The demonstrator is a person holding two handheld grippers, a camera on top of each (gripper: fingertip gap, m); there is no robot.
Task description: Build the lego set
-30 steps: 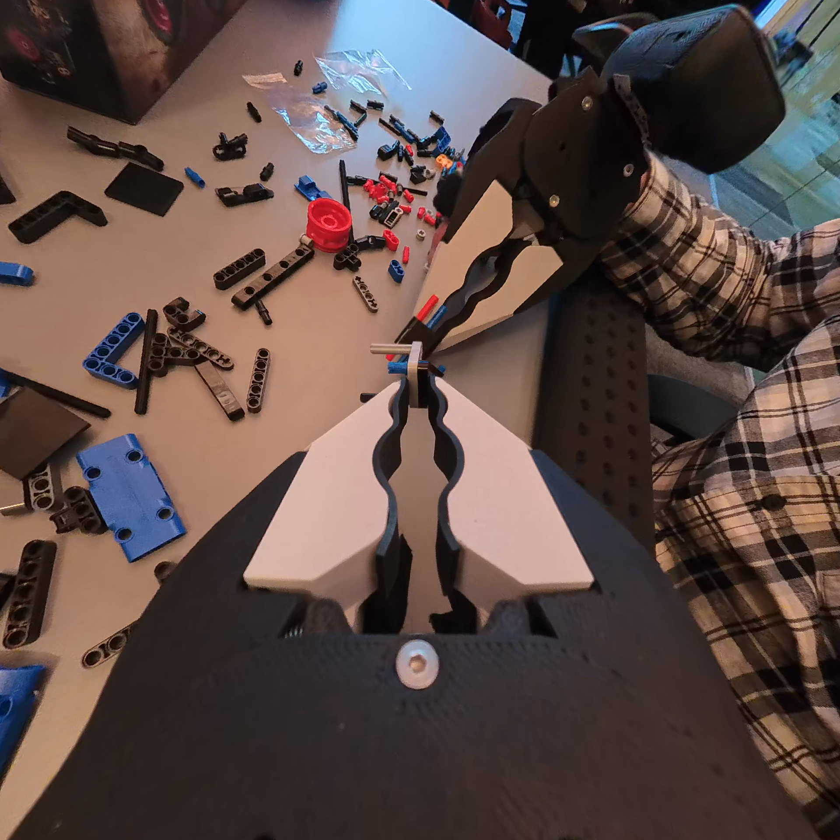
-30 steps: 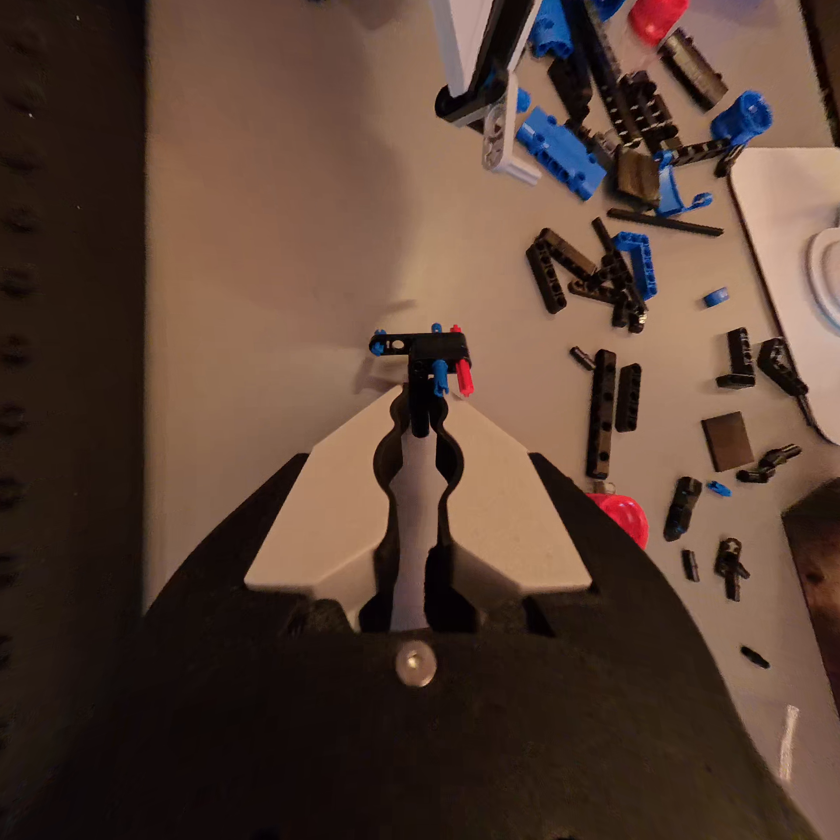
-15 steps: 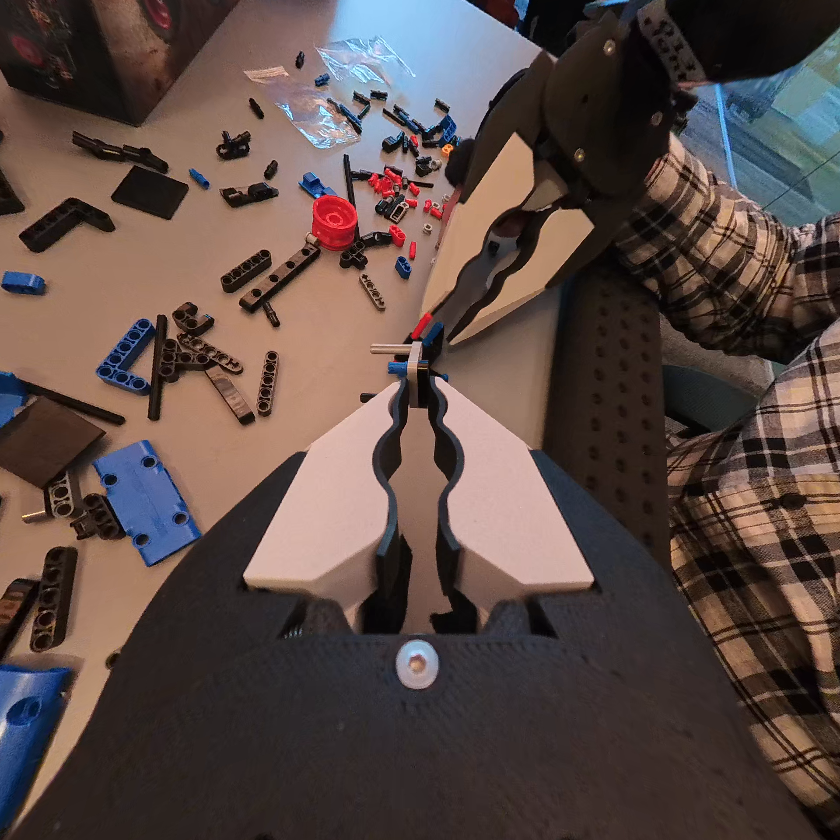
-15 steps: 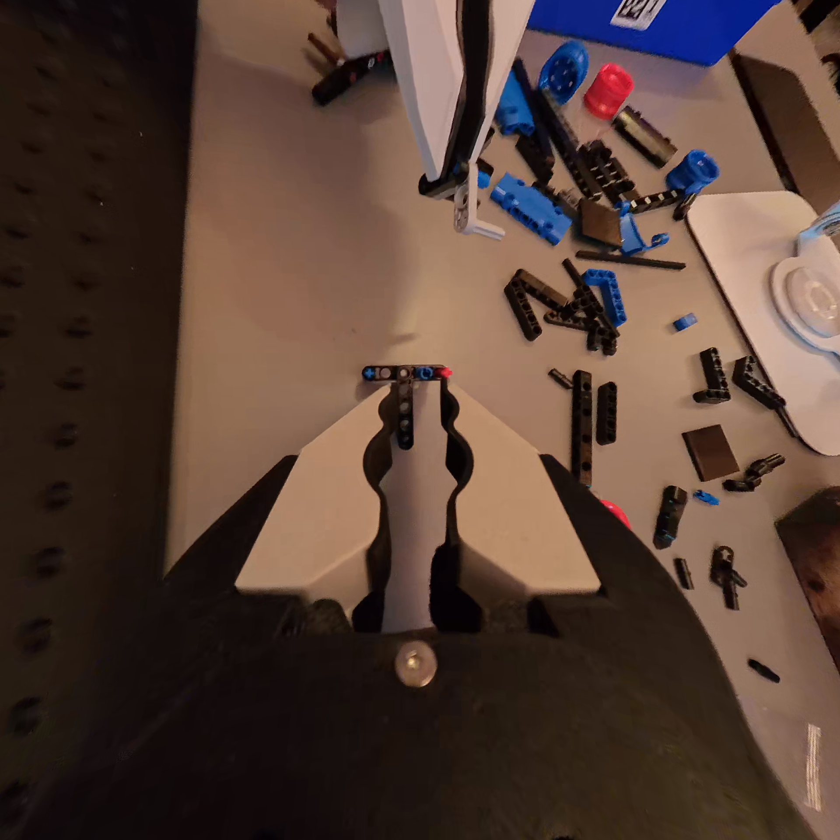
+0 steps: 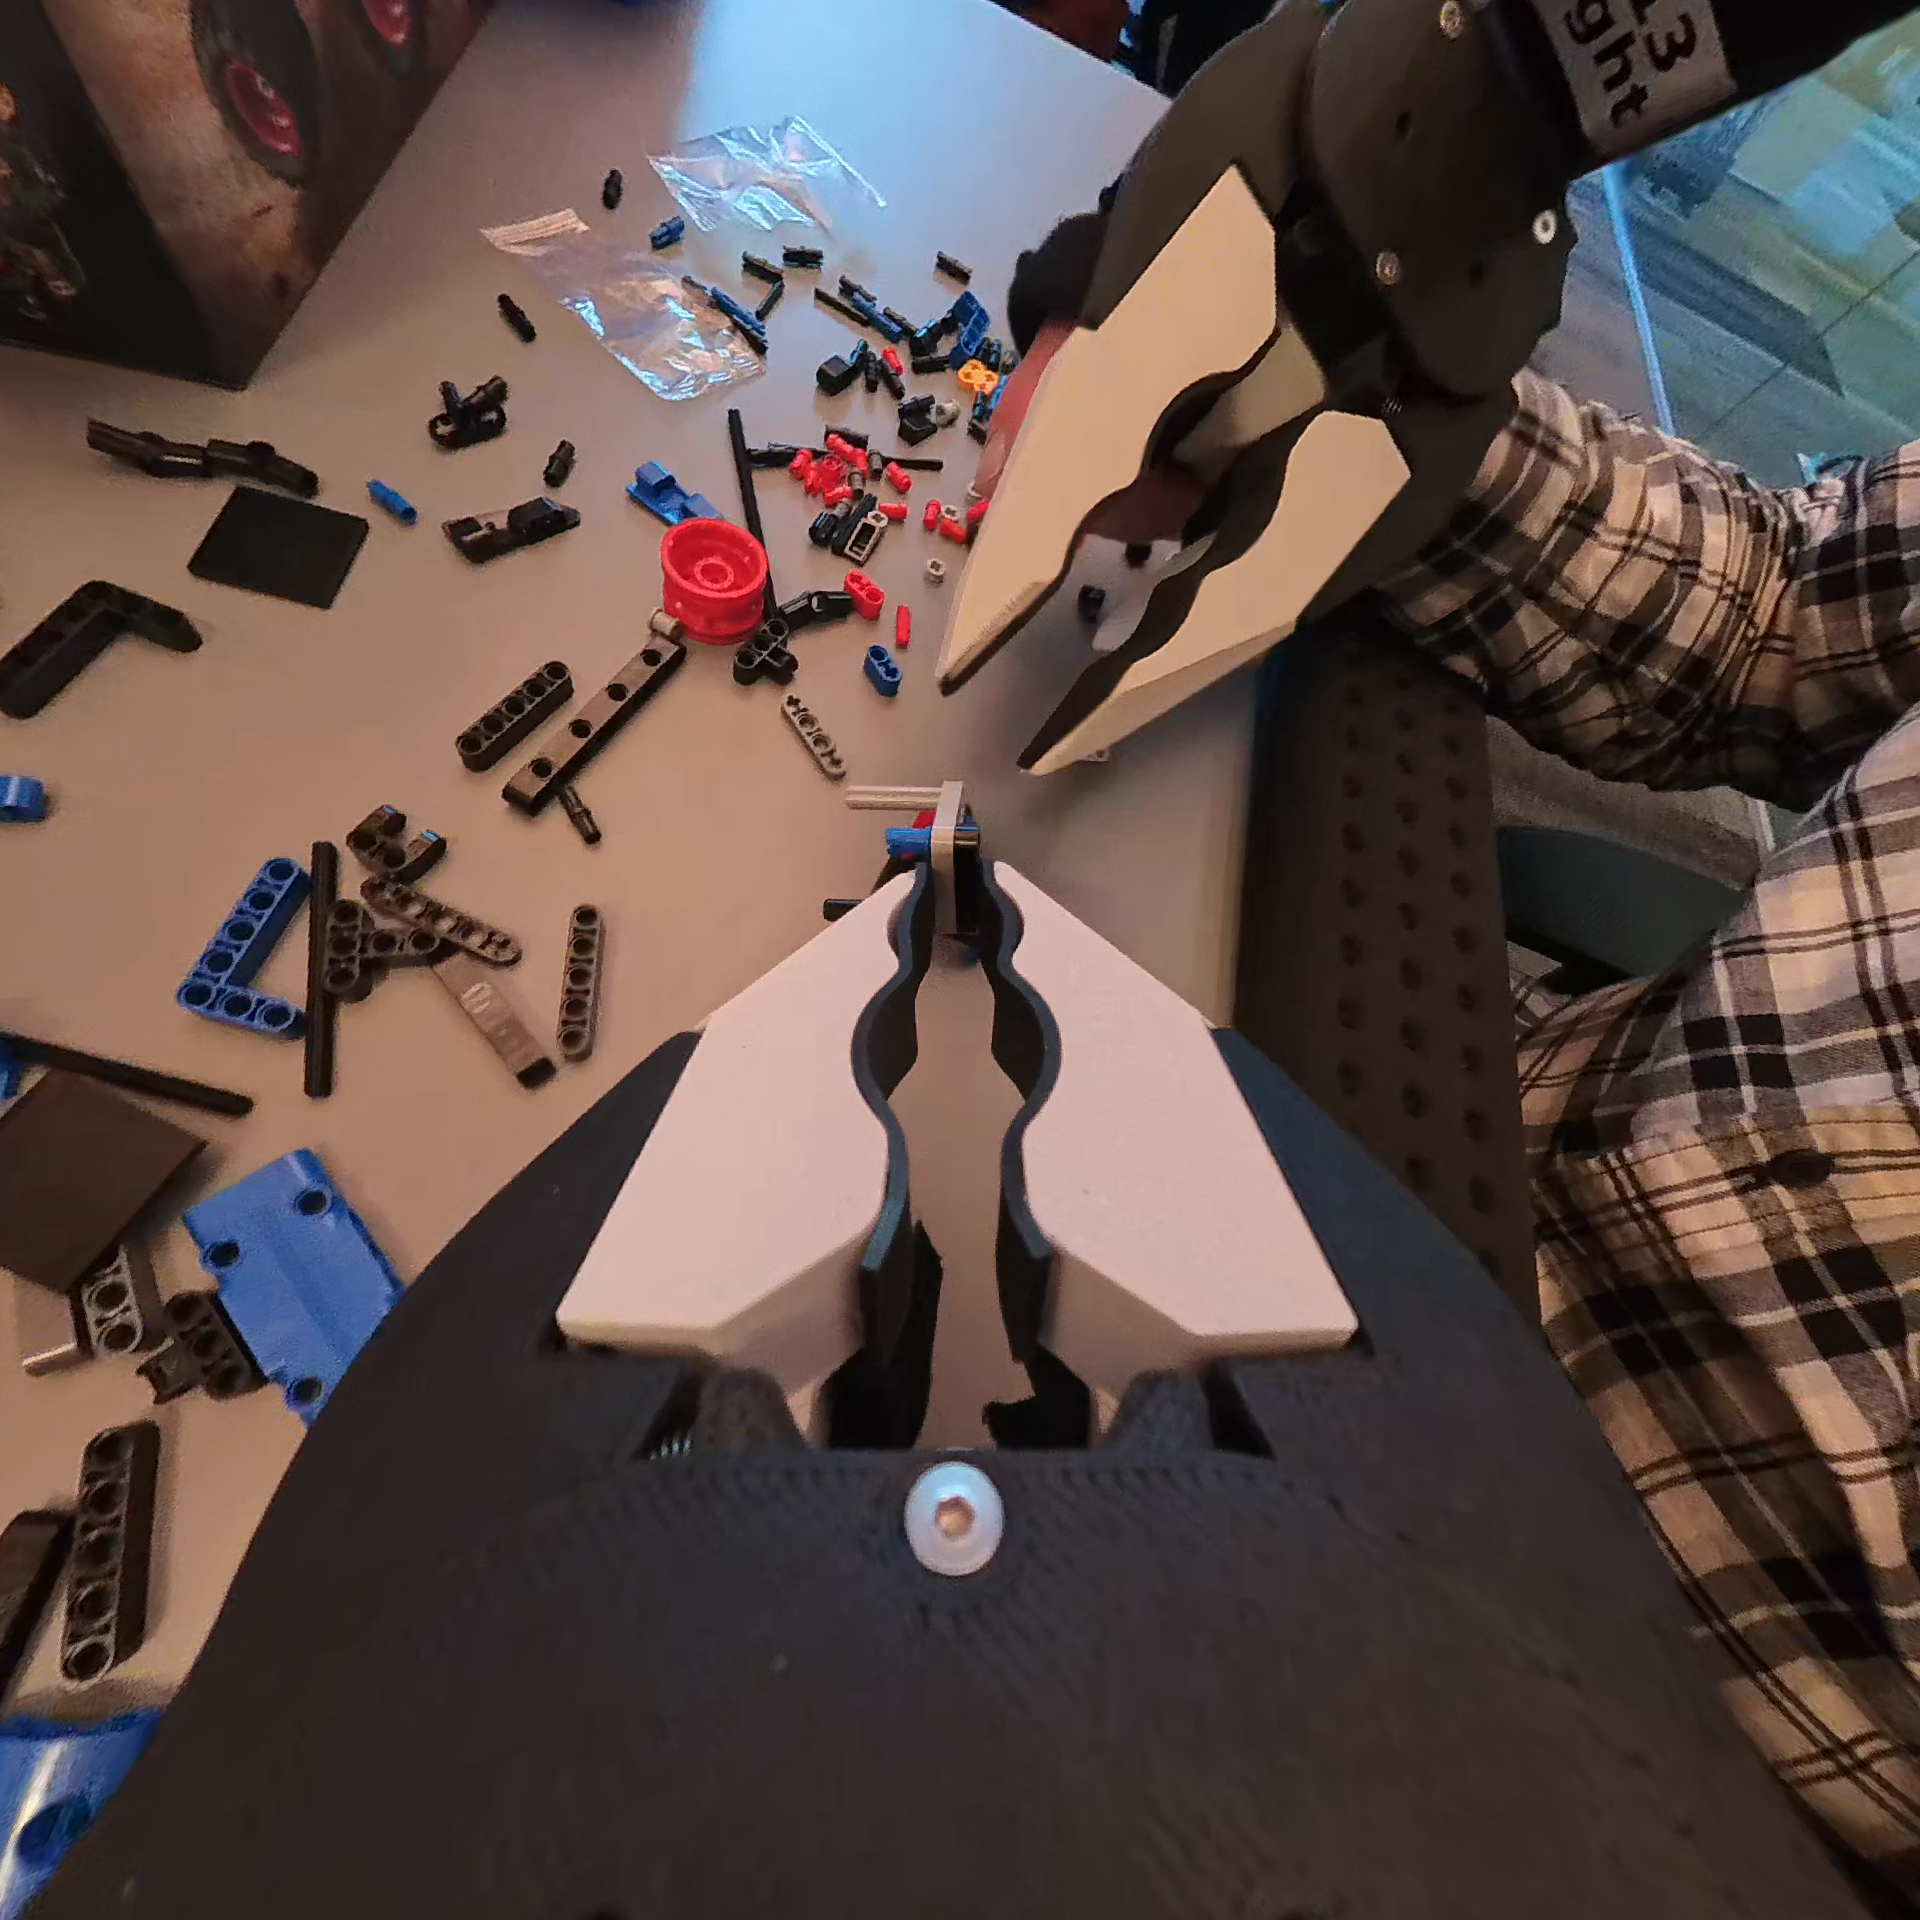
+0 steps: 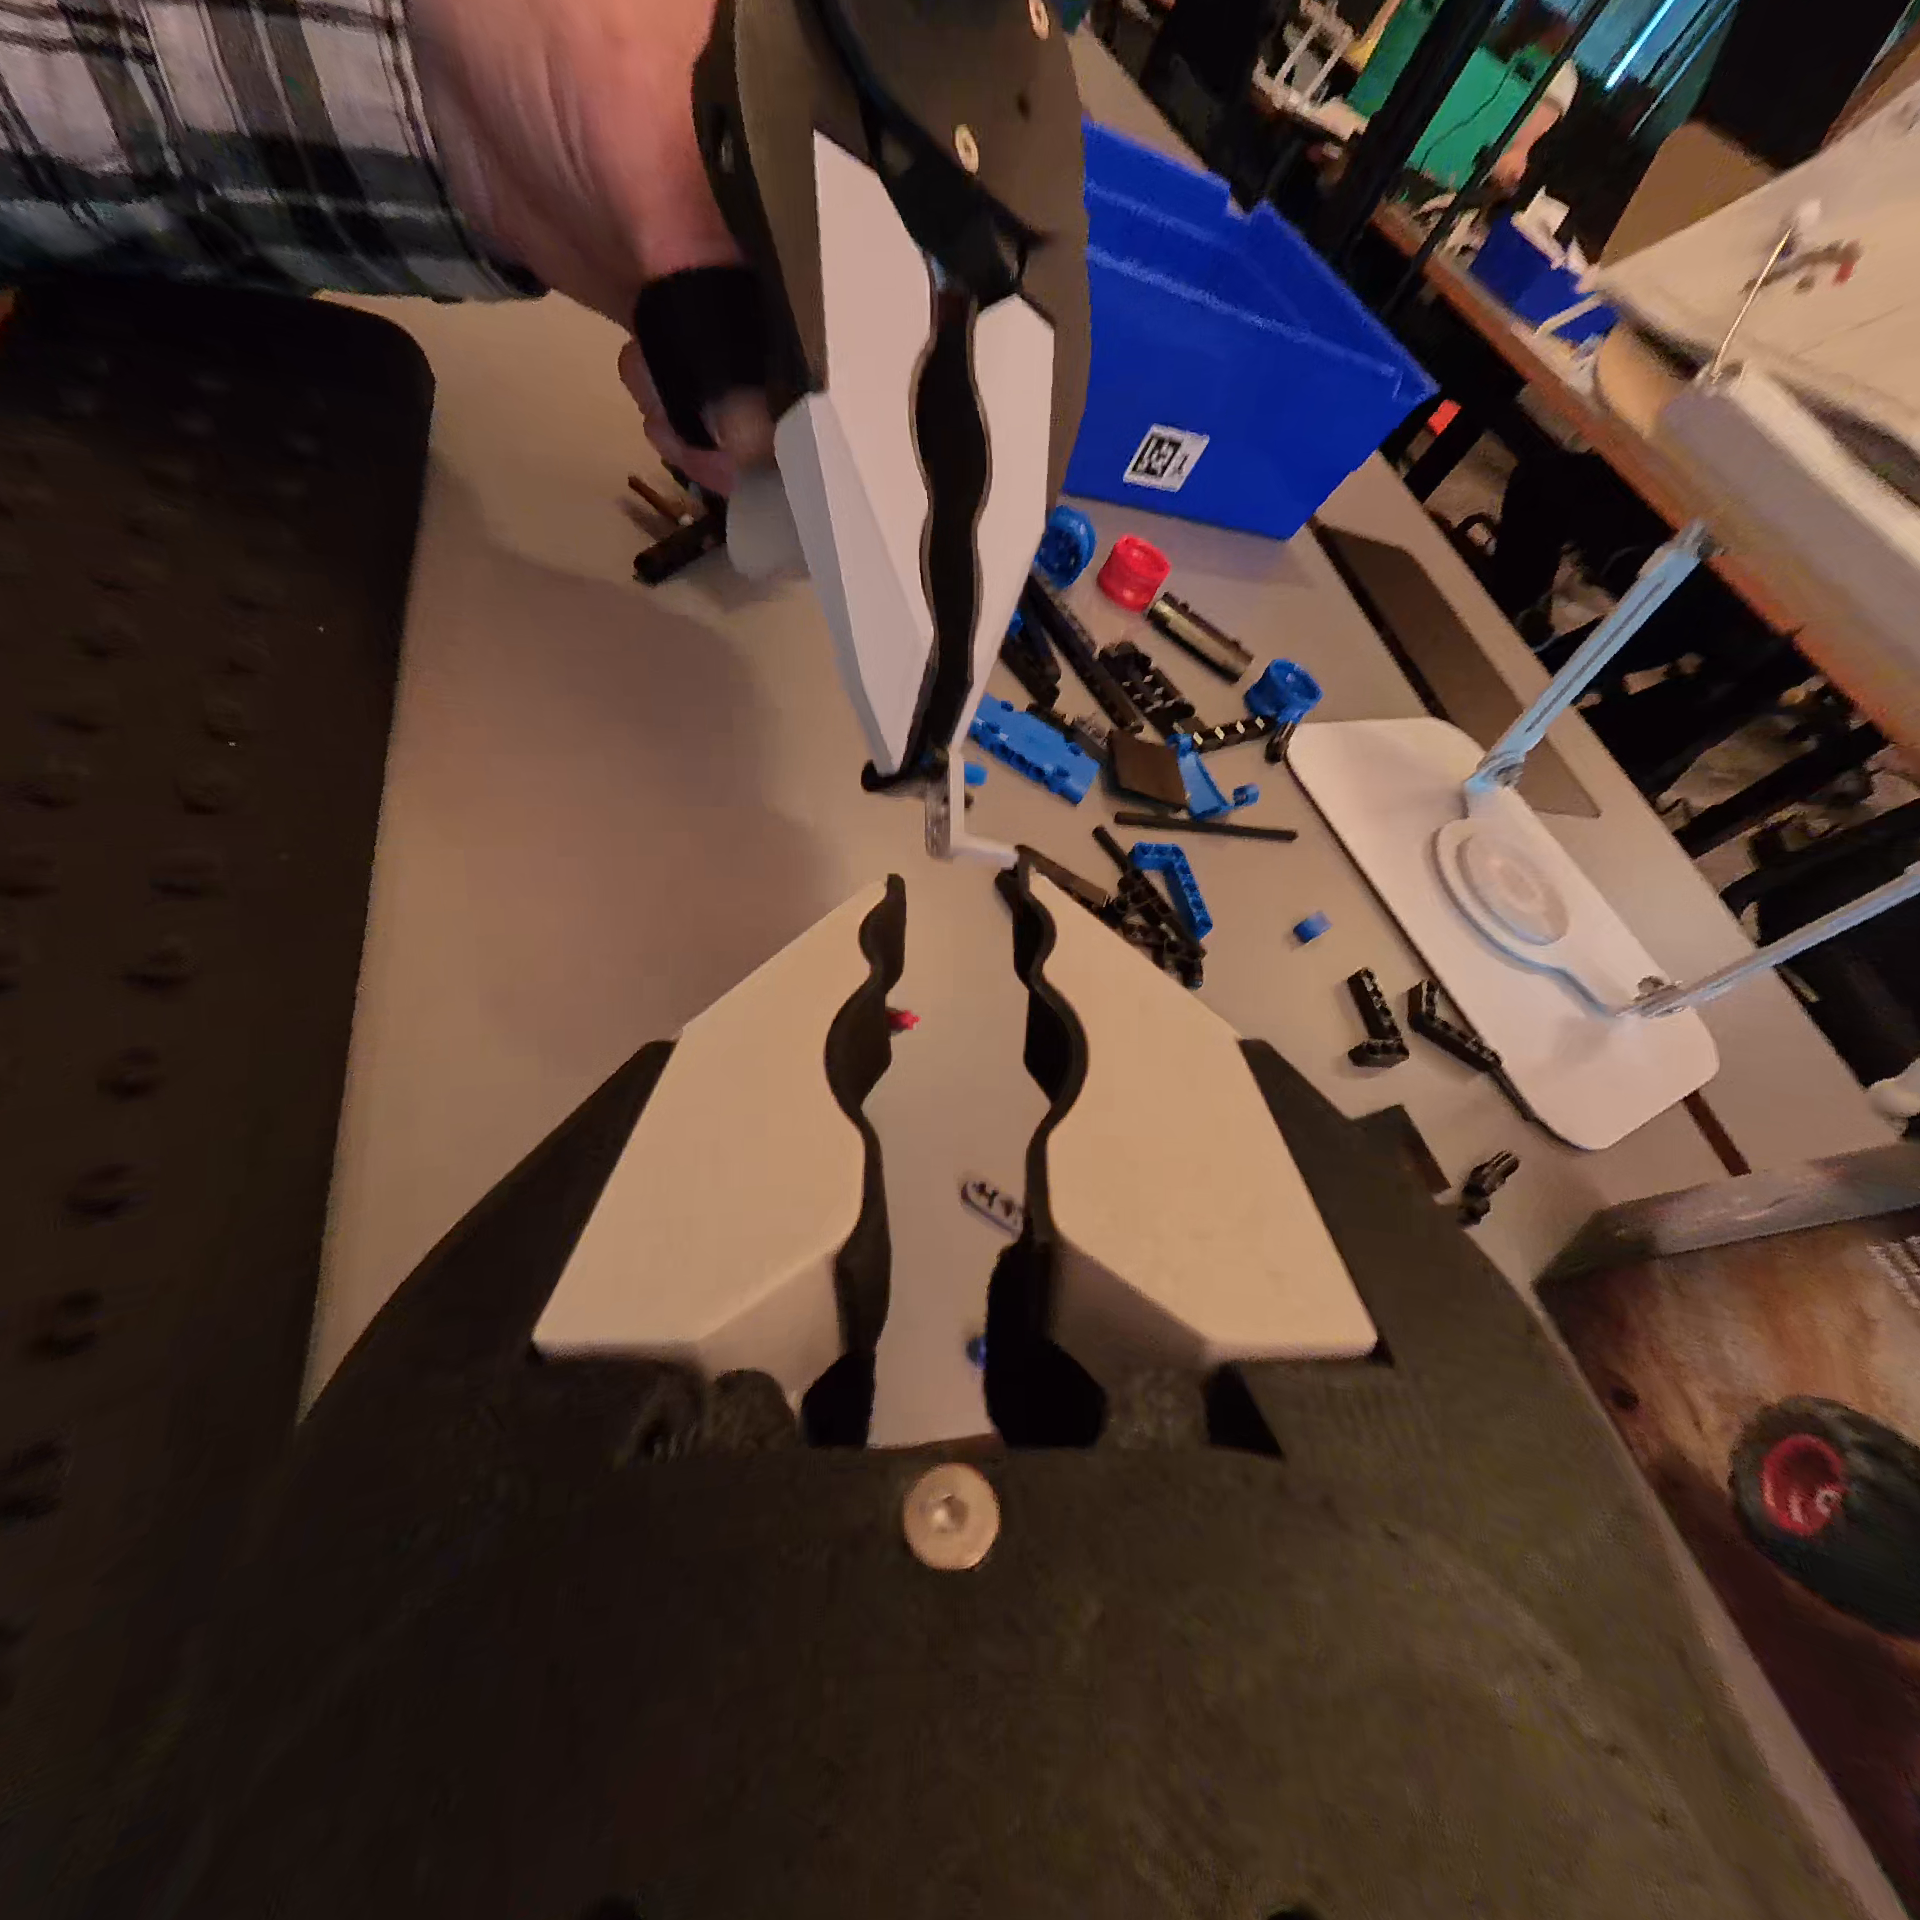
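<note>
My left gripper (image 5: 948,883) is shut on a small assembly (image 5: 951,836): a grey piece and a black beam with blue pins and a light grey axle pointing left. It is held above the table. In the right wrist view it (image 6: 914,774) hangs tip-down with the grey piece (image 6: 943,821) at its tips. My right gripper (image 6: 954,883) is open, with its tips just under that grey piece. A red pin tip (image 6: 902,1018) shows by its left finger, and a small dark oval piece (image 6: 992,1195) lies between the fingers. In the left wrist view the right gripper (image 5: 985,722) is open just beyond the assembly.
Loose black, blue and red pieces cover the grey table (image 5: 312,748), with a red wheel hub (image 5: 714,577) and plastic bags (image 5: 665,301). The set's box (image 5: 156,177) stands far left. A blue bin (image 6: 1226,343), a white lamp base (image 6: 1455,904) and a black perforated mat (image 6: 156,831) are nearby. My two grippers' fingertips are within a few centimetres of each other.
My right gripper opened, let go of the black T-shaped assembly with blue and red pins, and tilted up toward the left gripper. The left gripper kept its hold.
</note>
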